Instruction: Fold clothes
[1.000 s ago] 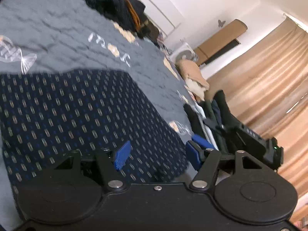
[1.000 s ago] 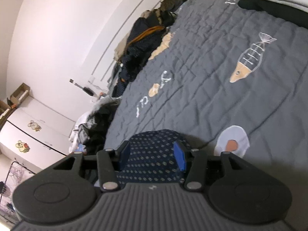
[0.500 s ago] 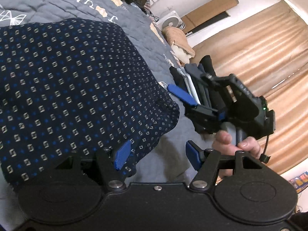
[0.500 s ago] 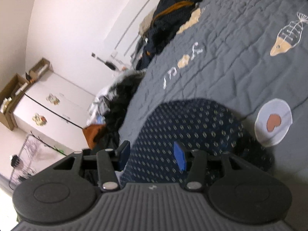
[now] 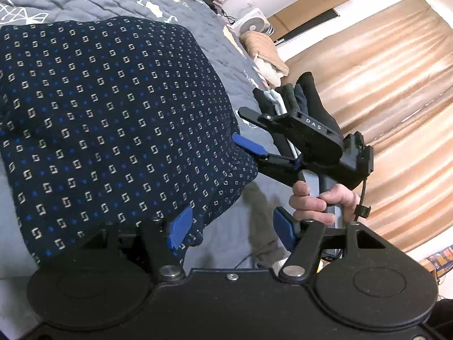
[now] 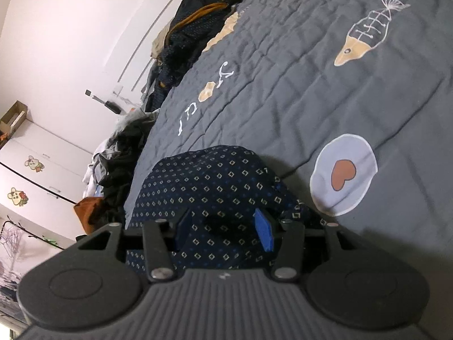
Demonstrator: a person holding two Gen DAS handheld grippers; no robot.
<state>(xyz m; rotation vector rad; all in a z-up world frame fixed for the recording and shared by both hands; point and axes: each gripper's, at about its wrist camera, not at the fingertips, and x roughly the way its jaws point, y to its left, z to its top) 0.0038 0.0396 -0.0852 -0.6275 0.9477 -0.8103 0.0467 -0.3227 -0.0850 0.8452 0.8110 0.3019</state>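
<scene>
Quilted grey bed (image 6: 311, 65) carries the folded navy garment (image 5: 113, 119) at its near edge, long axis running left-right, its near-right corner lying loose between both spread grippers, left (image 5: 232, 229) and right (image 6: 223, 229), neither pinching it.

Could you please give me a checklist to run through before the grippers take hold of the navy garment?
1. Navy garment lies on the quilt: ok.
2. Left gripper open at the garment's corner: ok.
3. Right gripper open, fabric between its jaws: ok.
4. Garment edge smooth: not ok, rumpled near the right gripper.
5. Layers under the top one aligned: cannot tell.
</scene>
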